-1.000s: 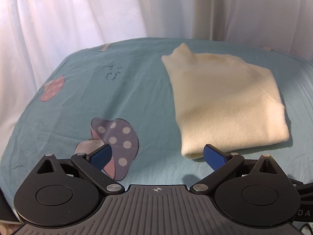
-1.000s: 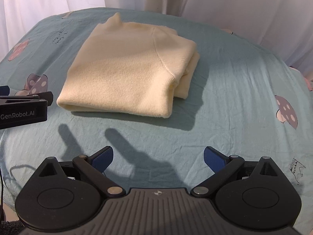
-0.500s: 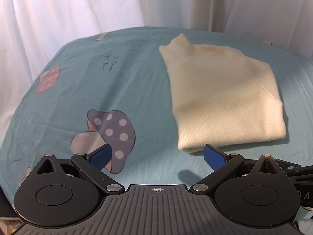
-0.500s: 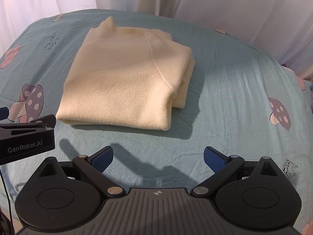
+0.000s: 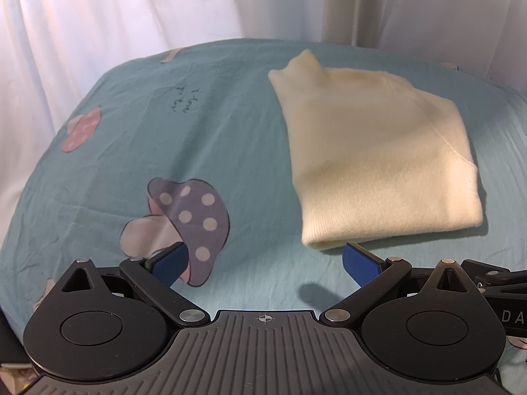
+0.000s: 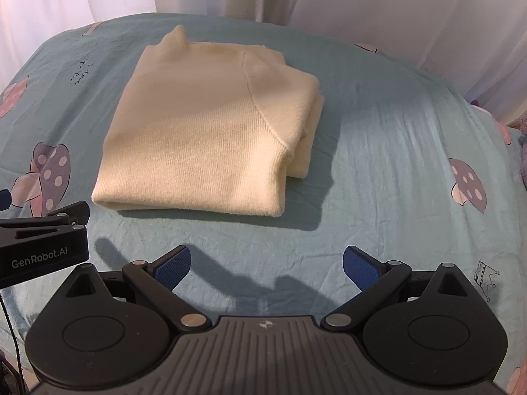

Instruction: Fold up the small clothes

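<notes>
- Now the cream knit sweater (image 6: 210, 138) is seen lying folded into a neat rectangle on the teal mushroom-print bedsheet (image 6: 378, 151), one small corner poking up at its far edge.
- Nothing is gripped by the left gripper (image 5: 263, 260); its blue pads (image 5: 169, 261) are spread wide, the right-hand one just beside the sweater's (image 5: 378, 164) near corner.
- Equally, the right gripper (image 6: 266, 263) is held released over bare sheet, short of the sweater's near edge.
- White curtains (image 6: 378, 0) are hung behind the bed.
</notes>
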Action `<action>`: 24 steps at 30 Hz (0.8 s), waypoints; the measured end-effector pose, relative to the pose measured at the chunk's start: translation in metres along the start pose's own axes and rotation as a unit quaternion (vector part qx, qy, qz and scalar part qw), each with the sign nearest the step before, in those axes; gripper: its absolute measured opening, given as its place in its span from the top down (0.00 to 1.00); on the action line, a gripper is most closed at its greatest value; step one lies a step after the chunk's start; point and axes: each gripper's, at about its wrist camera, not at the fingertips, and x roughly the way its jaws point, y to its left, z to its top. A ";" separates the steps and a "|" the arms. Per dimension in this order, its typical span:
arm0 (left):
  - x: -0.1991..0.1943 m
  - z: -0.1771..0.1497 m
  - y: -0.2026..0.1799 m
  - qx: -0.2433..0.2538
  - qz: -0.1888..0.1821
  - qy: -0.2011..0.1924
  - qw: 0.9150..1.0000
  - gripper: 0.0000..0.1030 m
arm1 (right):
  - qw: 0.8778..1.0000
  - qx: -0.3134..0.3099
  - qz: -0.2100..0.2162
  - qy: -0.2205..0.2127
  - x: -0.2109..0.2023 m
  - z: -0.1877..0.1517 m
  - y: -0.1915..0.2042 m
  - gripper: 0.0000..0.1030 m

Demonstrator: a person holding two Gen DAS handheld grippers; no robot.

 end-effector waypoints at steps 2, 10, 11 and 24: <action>0.000 0.000 0.000 -0.001 -0.001 0.001 1.000 0.01 | 1.000 0.001 -0.002 0.000 0.000 0.000 -0.001 0.04; 0.002 0.001 -0.002 0.006 -0.004 0.007 1.000 0.01 | 1.000 0.005 -0.006 -0.003 -0.001 0.000 -0.001 0.04; 0.002 0.001 -0.003 0.007 -0.004 0.007 1.000 0.01 | 1.000 0.004 -0.007 -0.003 -0.001 0.000 -0.001 0.04; 0.004 0.002 -0.002 0.010 -0.004 0.011 1.000 0.01 | 1.000 0.005 -0.008 -0.002 -0.002 0.002 -0.002 0.04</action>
